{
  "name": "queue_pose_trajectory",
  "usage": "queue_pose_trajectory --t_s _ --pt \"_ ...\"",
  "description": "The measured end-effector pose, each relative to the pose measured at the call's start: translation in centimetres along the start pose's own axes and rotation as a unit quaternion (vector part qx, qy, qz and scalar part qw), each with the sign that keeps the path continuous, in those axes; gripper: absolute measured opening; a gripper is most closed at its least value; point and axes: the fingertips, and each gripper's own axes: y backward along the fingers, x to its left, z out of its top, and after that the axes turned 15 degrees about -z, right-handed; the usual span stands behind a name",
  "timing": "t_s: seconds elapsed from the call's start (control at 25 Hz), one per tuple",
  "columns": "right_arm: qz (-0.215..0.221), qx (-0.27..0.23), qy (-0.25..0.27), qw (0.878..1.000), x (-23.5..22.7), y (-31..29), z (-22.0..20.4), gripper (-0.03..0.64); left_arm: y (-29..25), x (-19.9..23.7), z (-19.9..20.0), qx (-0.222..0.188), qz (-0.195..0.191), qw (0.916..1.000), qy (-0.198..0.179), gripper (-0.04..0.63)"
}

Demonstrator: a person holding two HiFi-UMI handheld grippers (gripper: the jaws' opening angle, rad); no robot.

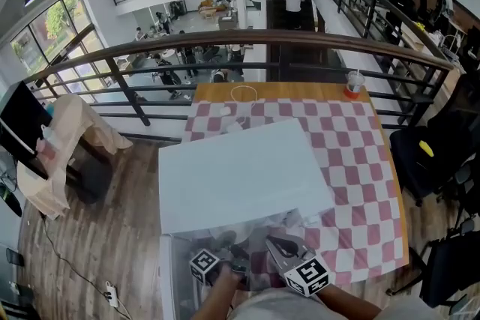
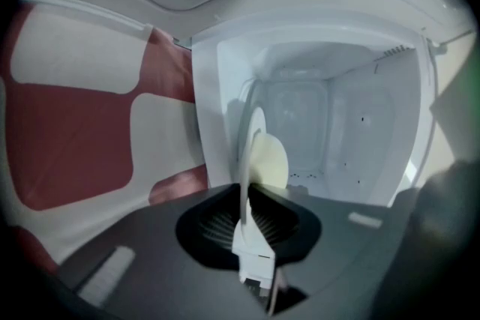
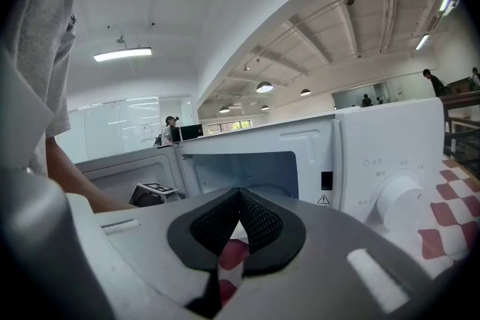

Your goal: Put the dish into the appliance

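Note:
The appliance is a white microwave (image 1: 240, 172) on a red-and-white checked tablecloth (image 1: 352, 161). Its door (image 3: 124, 176) hangs open to the left, and the bare white cavity (image 2: 330, 139) faces my left gripper. The dish (image 2: 259, 154), a white plate, stands edge-on between the jaws of my left gripper (image 2: 251, 195), which is shut on its rim. The plate's far part is at the cavity mouth. My right gripper (image 3: 240, 195) is shut with nothing in it, held in front of the microwave's opening beside the control panel. Both grippers (image 1: 225, 257) (image 1: 279, 245) show low in the head view.
The microwave's dial (image 3: 397, 195) is right of the opening. A cup with a red base (image 1: 353, 82) and a white cable (image 1: 244, 94) lie at the table's far end by a railing (image 1: 247, 41). Black chairs (image 1: 427, 154) stand at the right, a draped stand (image 1: 67, 139) at the left.

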Motion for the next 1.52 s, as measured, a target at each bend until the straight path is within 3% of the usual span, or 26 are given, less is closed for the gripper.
queue_pose_trajectory --t_s 0.2,0.28,0.36,0.44,0.6,0.68,0.76,0.8,0.92,0.96,1.0,1.04,1.16,1.24,1.4,1.52 --pt "0.0 0.0 -0.003 1.0 0.2 0.2 -0.1 0.0 0.1 0.1 0.1 0.006 0.005 0.9997 -0.025 0.052" --pt "-0.002 -0.003 -0.003 1.0 0.1 0.2 0.0 0.0 0.1 -0.2 0.1 0.016 -0.003 0.9991 -0.04 0.113" --pt "-0.004 -0.004 -0.003 1.0 0.0 0.3 0.1 0.0 0.1 -0.7 0.0 0.034 -0.012 0.9975 -0.06 0.231" --pt "-0.005 -0.004 -0.003 1.0 0.0 0.3 0.1 0.0 0.2 -1.1 -0.3 0.053 -0.012 0.9948 -0.086 0.285" --pt "-0.002 -0.008 -0.004 1.0 0.5 0.4 0.3 0.0 0.9 -1.7 -0.9 0.108 0.005 0.979 -0.173 0.374" --pt "-0.001 -0.008 -0.003 1.0 0.8 0.6 0.2 0.0 1.7 -1.3 -1.3 0.131 0.035 0.9641 -0.228 0.392" --pt "-0.002 -0.01 0.0 1.0 0.9 0.7 0.1 0.0 2.5 -0.8 -1.3 0.149 0.074 0.938 -0.304 0.415" --pt "-0.004 -0.012 0.001 1.0 0.9 0.8 0.1 0.0 2.9 -0.6 -1.3 0.158 0.095 0.9186 -0.35 0.424" --pt "-0.01 -0.023 0.002 1.0 0.3 0.4 0.5 0.0 2.7 -0.6 -1.0 0.182 0.149 0.8491 -0.473 0.425" --pt "-0.011 -0.025 0.001 1.0 0.2 0.3 0.6 0.0 2.4 -0.9 -0.8 0.186 0.161 0.8305 -0.5 0.423" --pt "-0.013 -0.026 0.0 1.0 0.1 0.3 0.7 -0.002 2.2 -1.1 -0.8 0.188 0.169 0.8183 -0.516 0.423" --pt "-0.014 -0.024 -0.002 1.0 0.0 0.3 0.6 0.0 2.2 -1.1 -0.8 0.19 0.174 0.813 -0.522 0.423" --pt "-0.016 -0.015 -0.005 1.0 0.1 0.8 0.1 0.0 2.2 -1.0 -1.0 0.191 0.182 0.8171 -0.513 0.411" --pt "-0.016 -0.012 -0.004 1.0 0.1 0.9 -0.1 0.0 2.0 -1.1 -1.1 0.194 0.185 0.8151 -0.514 0.411" --pt "-0.019 -0.013 -0.004 1.0 -0.2 0.6 0.1 0.0 1.3 -1.2 -1.4 0.205 0.194 0.7925 -0.54 0.407" --pt "-0.02 -0.012 -0.005 1.0 -0.3 0.3 0.1 0.0 0.6 -1.2 -1.1 0.208 0.196 0.7862 -0.548 0.395"
